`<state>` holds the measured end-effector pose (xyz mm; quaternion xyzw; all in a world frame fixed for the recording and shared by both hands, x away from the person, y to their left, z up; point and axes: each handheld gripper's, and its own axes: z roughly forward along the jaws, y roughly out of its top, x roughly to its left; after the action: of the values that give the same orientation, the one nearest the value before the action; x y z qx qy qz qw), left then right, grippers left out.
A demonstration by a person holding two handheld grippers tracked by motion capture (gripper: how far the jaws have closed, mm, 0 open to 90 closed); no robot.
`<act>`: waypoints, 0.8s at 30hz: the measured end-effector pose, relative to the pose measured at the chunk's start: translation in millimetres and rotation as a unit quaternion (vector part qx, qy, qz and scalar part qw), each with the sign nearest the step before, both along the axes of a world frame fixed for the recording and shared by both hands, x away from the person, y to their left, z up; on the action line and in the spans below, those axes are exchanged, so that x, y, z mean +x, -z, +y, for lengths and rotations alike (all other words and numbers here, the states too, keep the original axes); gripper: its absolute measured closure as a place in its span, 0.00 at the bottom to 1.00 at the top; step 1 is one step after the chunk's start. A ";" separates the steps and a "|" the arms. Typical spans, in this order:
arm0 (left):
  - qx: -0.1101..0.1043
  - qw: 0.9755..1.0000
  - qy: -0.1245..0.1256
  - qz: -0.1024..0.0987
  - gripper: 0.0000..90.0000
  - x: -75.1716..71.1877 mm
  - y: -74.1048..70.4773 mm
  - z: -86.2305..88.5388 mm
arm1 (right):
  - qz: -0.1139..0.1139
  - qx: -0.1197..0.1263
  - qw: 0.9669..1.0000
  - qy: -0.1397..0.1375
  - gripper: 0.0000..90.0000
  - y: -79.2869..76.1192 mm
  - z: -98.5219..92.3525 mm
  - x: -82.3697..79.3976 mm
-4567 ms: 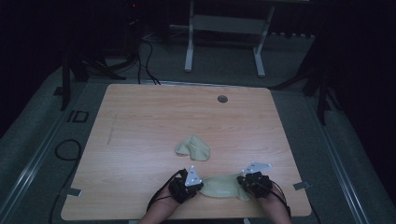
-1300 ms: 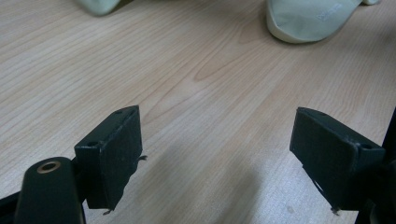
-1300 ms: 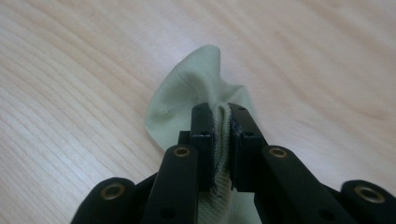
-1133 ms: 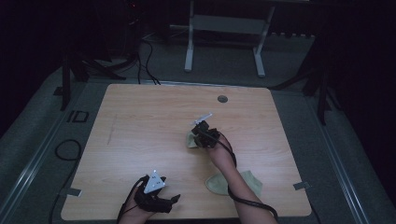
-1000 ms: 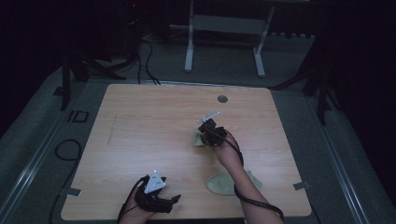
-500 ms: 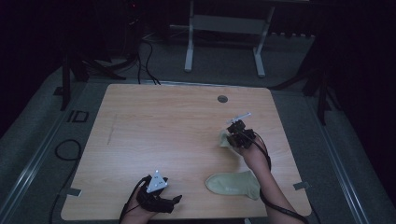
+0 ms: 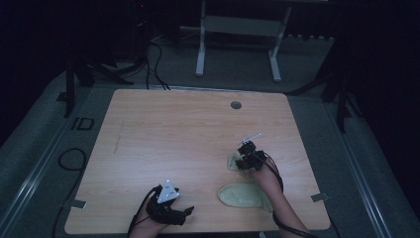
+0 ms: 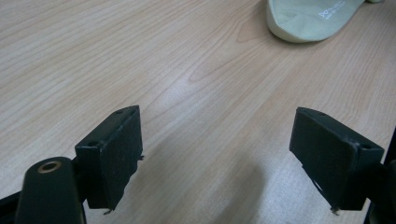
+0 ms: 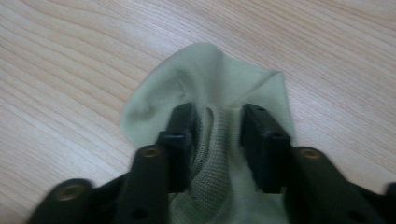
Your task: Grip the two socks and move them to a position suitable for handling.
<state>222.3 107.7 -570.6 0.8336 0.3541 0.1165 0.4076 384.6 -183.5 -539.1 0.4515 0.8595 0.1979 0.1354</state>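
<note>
- While our right tongs (image 7: 243, 157) sit low over the right half of the bench (image 7: 163, 134), their jaws have just been opening, with the ribbed cuff of the crumpled sock (image 9: 210, 93) between them.
- In the right gripper view the two black jaws straddle that cuff; a gap shows on the right side, fabric lies against the left jaw. We read this as released, not pinched.
- That crumpled sock (image 7: 234, 162) is pale green, bunched up on the bench, right of centre, just far of the flat one.
- Second pale green sock (image 7: 242, 197) lies flat near the near edge, right of centre, partly under our right forearm. In the left gripper view its rounded end (image 8: 308, 18) shows at far right, with small white print on it.
- The two socks are close; from the high view we can't tell if they touch.
- Left tongs (image 7: 185, 212) rest at the near-left part of the bench, jaws spread wide, bare wood between them, nothing held.
- Left tongs are well apart from both socks.
- Small round grommet (image 7: 236, 105) sits in the bench near the far edge, right of centre.
- Bench surface is light wood grain; the surroundings are dark.
</note>
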 end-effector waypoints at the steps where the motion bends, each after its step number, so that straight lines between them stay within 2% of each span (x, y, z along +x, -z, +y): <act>1: -0.001 1.000 0.001 0.001 0.19 1.6 -0.7 -0.6 | -0.002 -0.005 1.000 -0.001 0.63 0.0 2.3 -0.3; 5: -0.001 1.000 0.006 -0.002 0.19 9.8 -5.3 -4.3 | 0.004 -0.008 1.000 -0.001 0.53 -0.6 7.8 2.1; 8: 0.003 1.000 0.009 -0.006 0.20 17.3 -10.3 -7.5 | 0.007 0.016 1.000 0.010 0.47 -4.0 7.6 3.2; 10: 0.004 1.000 0.014 -0.013 0.20 22.6 -13.4 -11.6 | -0.001 0.022 1.000 0.004 0.43 -8.7 6.4 1.0; 14: 0.016 0.999 0.037 -0.026 0.23 33.3 -20.5 -24.0 | -0.030 0.012 0.999 -0.008 0.40 -22.5 -0.1 -5.6; 15: 0.018 0.999 0.040 -0.029 0.24 35.8 -22.3 -27.9 | -0.036 0.019 0.999 -0.009 0.36 -26.7 -3.5 -6.9; 17: 0.025 0.998 0.048 -0.038 0.28 41.1 -26.1 -35.6 | -0.031 0.036 0.999 -0.010 0.30 -33.6 -10.9 -9.3; 18: 0.026 0.998 0.050 -0.041 0.29 44.1 -27.9 -39.8 | -0.033 0.039 0.999 -0.013 0.30 -36.5 -14.1 -11.6; 19: 0.025 0.997 0.053 -0.044 0.33 47.2 -29.6 -43.9 | -0.042 0.037 0.998 -0.016 0.34 -38.8 -16.9 -15.1; 20: 0.025 0.997 0.057 -0.046 0.37 50.4 -31.5 -48.0 | -0.044 0.033 0.998 -0.020 0.44 -40.4 -19.6 -19.1; 21: 0.025 0.997 0.062 -0.046 0.40 53.9 -33.2 -52.8 | -0.039 0.032 0.998 -0.023 0.40 -40.9 -22.0 -21.4; 22: 0.026 0.996 0.067 -0.046 0.41 57.6 -34.9 -57.8 | -0.038 0.038 0.998 -0.026 0.41 -40.9 -24.3 -23.4; 24: 0.028 0.996 0.071 -0.050 0.47 65.4 -38.6 -68.6 | -0.048 0.036 0.998 -0.033 0.42 -39.0 -27.8 -27.9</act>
<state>287.7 39.2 -532.0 0.8606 0.2701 0.1389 0.4087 356.6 -211.2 -500.2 0.4173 0.8588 0.2546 0.1533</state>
